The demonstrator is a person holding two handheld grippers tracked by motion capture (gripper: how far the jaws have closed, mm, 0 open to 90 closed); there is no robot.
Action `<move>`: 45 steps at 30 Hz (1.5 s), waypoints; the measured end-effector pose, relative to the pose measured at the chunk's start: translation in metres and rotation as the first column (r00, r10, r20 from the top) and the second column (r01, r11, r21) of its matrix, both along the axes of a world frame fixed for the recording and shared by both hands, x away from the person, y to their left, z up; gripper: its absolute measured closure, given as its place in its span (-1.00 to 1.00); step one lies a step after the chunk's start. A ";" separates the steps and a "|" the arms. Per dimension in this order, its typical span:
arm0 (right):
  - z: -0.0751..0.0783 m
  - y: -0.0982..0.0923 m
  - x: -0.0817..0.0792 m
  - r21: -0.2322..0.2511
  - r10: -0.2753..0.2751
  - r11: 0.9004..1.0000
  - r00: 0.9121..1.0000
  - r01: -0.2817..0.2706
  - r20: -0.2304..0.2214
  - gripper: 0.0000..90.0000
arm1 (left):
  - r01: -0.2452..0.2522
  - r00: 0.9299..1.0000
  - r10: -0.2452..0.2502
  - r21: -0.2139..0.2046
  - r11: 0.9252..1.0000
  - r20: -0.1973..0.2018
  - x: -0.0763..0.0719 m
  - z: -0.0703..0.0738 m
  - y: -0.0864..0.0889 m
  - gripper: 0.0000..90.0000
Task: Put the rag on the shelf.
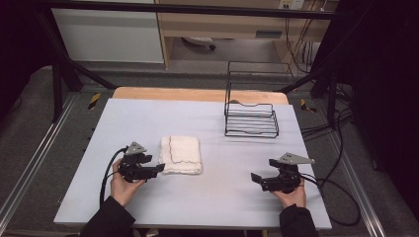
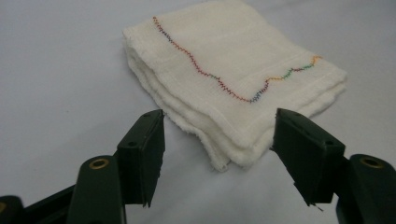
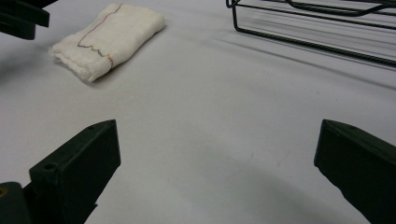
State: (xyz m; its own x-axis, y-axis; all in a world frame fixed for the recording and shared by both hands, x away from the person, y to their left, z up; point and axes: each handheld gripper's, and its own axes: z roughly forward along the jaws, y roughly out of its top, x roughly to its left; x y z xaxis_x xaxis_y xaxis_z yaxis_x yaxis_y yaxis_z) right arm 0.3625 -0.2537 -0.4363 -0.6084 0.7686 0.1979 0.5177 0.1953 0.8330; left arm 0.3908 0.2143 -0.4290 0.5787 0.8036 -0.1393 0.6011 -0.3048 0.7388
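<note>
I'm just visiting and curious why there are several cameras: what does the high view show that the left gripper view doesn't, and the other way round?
High view alone: the whole table, the black wire rack at its far side, both hands, the left gripper pointing at the folded towel, and the right gripper waiting apart with open jaws.

Left gripper view alone: the towel's stacked layers, its multicoloured zigzag stitching, and the left jaws flanking the near corner without touching it.

Both: the white towel lying on the pale table.
</note>
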 end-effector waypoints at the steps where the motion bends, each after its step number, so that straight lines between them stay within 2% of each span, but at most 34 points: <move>1: 0.000 0.001 0.000 -0.001 0.001 1.000 1.000 -0.001 0.000 -0.97 | 0.000 1.000 0.000 0.000 1.000 0.000 0.000 0.000 0.000 -0.14; 7: 0.001 0.010 0.000 -0.005 0.013 1.000 1.000 -0.013 -0.004 -0.95 | 0.002 0.999 -0.002 -0.008 1.000 -0.047 0.006 -0.010 -0.008 0.13; 8: 0.002 0.011 0.001 -0.007 0.019 1.000 1.000 -0.019 -0.002 -0.95 | -0.005 0.999 0.005 0.001 1.000 -0.051 0.006 -0.013 -0.009 0.18; 12: 0.003 0.017 0.001 -0.008 0.023 1.000 1.000 -0.023 -0.004 -0.93 | -0.009 0.999 0.009 0.015 1.000 -0.040 0.006 -0.014 -0.011 0.29; 15: 0.005 0.025 0.001 -0.002 0.029 1.000 1.000 -0.029 0.004 -0.88 | -0.011 0.999 0.012 0.008 1.000 -0.043 0.006 -0.015 -0.012 0.47; 19: 0.008 0.041 0.003 0.017 0.035 0.999 0.999 -0.035 -0.012 -0.83 | -0.009 0.999 0.009 0.011 1.000 -0.044 0.005 -0.016 -0.013 0.56; 20: 0.009 0.052 0.005 0.007 0.052 0.999 0.999 -0.052 -0.013 -0.81 | -0.011 0.999 0.011 0.013 1.000 -0.041 0.005 -0.016 -0.014 0.61; 21: 0.009 0.052 0.005 0.007 0.052 0.999 0.999 -0.052 -0.013 -0.81 | -0.011 0.999 0.011 0.015 1.000 -0.039 0.004 -0.017 -0.014 0.61; 22: 0.009 0.063 0.007 -0.011 0.064 0.998 0.998 -0.064 -0.015 -0.80 | -0.014 0.999 0.014 0.010 1.000 -0.039 0.004 -0.017 -0.014 0.64; 23: 0.009 0.063 0.007 -0.011 0.064 0.998 0.998 -0.064 -0.015 -0.80 | -0.016 0.999 0.016 0.009 1.000 -0.036 0.004 -0.018 -0.014 0.64; 24: 0.009 0.074 0.010 -0.023 0.068 0.997 0.997 -0.068 -0.025 -0.79 | -0.017 0.999 0.017 0.008 1.000 -0.031 0.003 -0.018 -0.015 0.67; 26: 0.010 0.086 0.012 -0.036 0.065 0.997 0.997 -0.066 -0.028 -0.76 | -0.015 1.000 0.015 0.009 1.000 -0.026 0.003 -0.019 -0.015 0.69; 27: 0.010 0.086 0.012 -0.036 0.065 0.997 0.997 -0.066 -0.028 -0.76 | -0.012 1.000 0.013 0.014 1.000 -0.021 0.002 -0.019 -0.015 0.69; 28: 0.010 0.097 0.015 -0.045 0.068 0.997 0.997 -0.069 -0.028 -0.73 | -0.011 1.000 0.012 0.016 1.000 -0.021 0.002 -0.019 -0.016 0.71; 29: 0.010 0.097 0.015 -0.045 0.068 0.997 0.997 -0.069 -0.028 -0.73 | -0.012 1.000 0.012 0.017 1.000 -0.022 0.002 -0.018 -0.016 0.71; 32: 0.008 0.119 0.020 -0.056 0.081 0.995 0.996 -0.083 -0.044 -0.68 | -0.018 1.000 0.019 0.027 0.999 -0.022 0.002 -0.018 -0.018 0.73; 33: 0.008 0.119 0.020 -0.056 0.081 0.995 0.996 -0.083 -0.044 -0.63 | -0.019 1.000 0.020 0.032 0.999 -0.021 0.002 -0.018 -0.018 0.73; 35: 0.005 0.134 0.024 -0.060 0.082 0.994 0.994 -0.086 -0.069 -0.50 | -0.026 0.999 0.026 0.030 0.999 -0.022 0.002 -0.018 -0.019 0.74; 37: 0.004 0.139 0.026 -0.057 0.083 0.995 0.994 -0.088 -0.074 -0.45 | -0.026 0.999 0.027 0.029 0.999 -0.024 0.002 -0.018 -0.019 0.75; 38: 0.001 0.148 0.030 -0.060 0.075 0.995 0.993 -0.080 -0.090 -0.40 | -0.025 0.999 0.026 0.030 0.999 -0.026 0.002 -0.018 -0.018 0.75; 40: -0.002 0.155 0.034 -0.038 0.075 0.996 0.991 -0.080 -0.109 -0.27 | -0.025 0.999 0.025 0.024 0.999 -0.029 0.002 -0.018 -0.018 0.75; 43: -0.004 0.162 0.036 -0.032 0.067 0.997 0.991 -0.071 -0.119 -0.20 | -0.022 1.000 0.023 0.027 0.999 -0.022 0.002 -0.018 -0.018 0.75; 44: -0.006 0.168 0.039 -0.004 0.045 0.999 0.989 -0.046 -0.138 -0.11 | -0.021 1.000 0.021 0.026 0.999 -0.022 0.002 -0.018 -0.018 0.75; 45: -0.008 0.171 0.040 0.001 0.037 0.999 0.988 -0.037 -0.149 -0.08 | -0.020 1.000 0.020 0.029 0.999 -0.020 0.002 -0.018 -0.018 0.75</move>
State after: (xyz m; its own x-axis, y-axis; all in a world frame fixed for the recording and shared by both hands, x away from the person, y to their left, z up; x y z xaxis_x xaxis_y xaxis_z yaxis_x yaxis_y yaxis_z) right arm 0.4025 -0.0828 -0.4439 -0.6002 0.7466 0.2871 0.6284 0.2181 0.7467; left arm 0.3929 0.1962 -0.4472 0.5596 0.8188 -0.1279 0.6223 -0.3133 0.7174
